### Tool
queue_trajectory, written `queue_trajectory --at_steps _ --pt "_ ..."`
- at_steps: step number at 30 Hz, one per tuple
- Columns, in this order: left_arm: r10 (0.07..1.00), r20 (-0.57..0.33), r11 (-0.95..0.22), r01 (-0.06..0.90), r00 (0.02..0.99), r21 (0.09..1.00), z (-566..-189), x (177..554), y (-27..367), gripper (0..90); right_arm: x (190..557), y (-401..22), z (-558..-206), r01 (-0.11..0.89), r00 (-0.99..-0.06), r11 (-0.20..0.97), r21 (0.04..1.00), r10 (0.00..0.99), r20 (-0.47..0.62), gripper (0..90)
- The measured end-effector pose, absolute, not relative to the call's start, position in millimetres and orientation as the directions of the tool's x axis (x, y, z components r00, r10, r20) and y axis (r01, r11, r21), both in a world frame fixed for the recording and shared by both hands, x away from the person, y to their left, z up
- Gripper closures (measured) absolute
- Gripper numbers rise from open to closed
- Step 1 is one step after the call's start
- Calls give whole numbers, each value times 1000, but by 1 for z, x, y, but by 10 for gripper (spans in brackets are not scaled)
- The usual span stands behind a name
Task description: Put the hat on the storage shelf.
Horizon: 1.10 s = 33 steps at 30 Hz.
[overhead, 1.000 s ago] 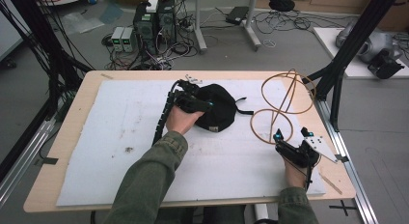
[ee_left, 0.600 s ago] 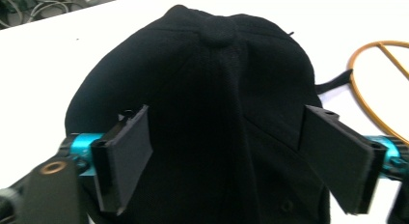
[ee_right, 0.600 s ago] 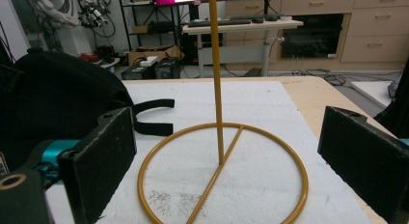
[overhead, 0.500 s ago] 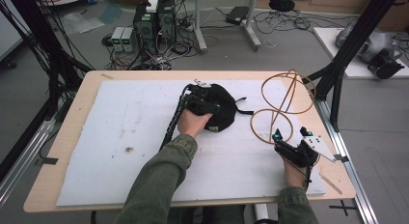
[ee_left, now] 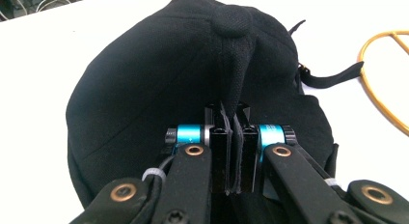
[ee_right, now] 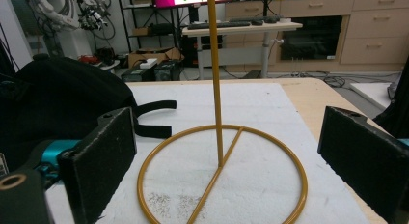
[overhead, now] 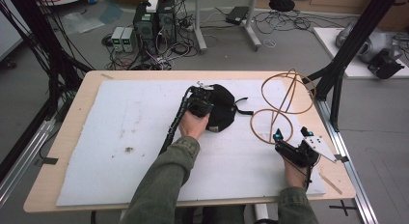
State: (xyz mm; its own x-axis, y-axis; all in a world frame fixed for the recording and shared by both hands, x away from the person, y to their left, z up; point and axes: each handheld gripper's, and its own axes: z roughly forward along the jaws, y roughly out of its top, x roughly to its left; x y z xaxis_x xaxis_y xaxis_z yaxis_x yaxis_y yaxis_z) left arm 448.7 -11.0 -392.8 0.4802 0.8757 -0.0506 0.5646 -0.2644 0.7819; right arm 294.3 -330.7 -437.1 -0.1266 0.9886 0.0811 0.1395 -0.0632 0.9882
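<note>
The left gripper (overhead: pixel 205 101) has moved onto the black cap (overhead: pixel 223 107) at the table's far centre, its jaws just closed on a fold of crown fabric. The right gripper (overhead: pixel 291 137), unmoved, rests at near right, jaws apart before the yellow wire stand (ee_right: pixel 222 173).

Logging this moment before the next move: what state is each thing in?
Black fabric cap: lying on the white foam mat, a crown fold pinched.
Left gripper: shut on that fold.
Right gripper: open, empty.
Yellow wire hat stand: upright, untouched.
</note>
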Motion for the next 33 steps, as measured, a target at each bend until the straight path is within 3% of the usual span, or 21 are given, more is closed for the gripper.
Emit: queue_trajectory --at_steps 18,33 --pt "850 -50 -235 462 525 855 -370 433 9 875 292 -329 -436 133 -129 -48 990 989 65 54" --pt "832 -119 -99 356 542 929 -337 412 39 875 291 -326 -436 130 -138 -35 991 989 53 54"
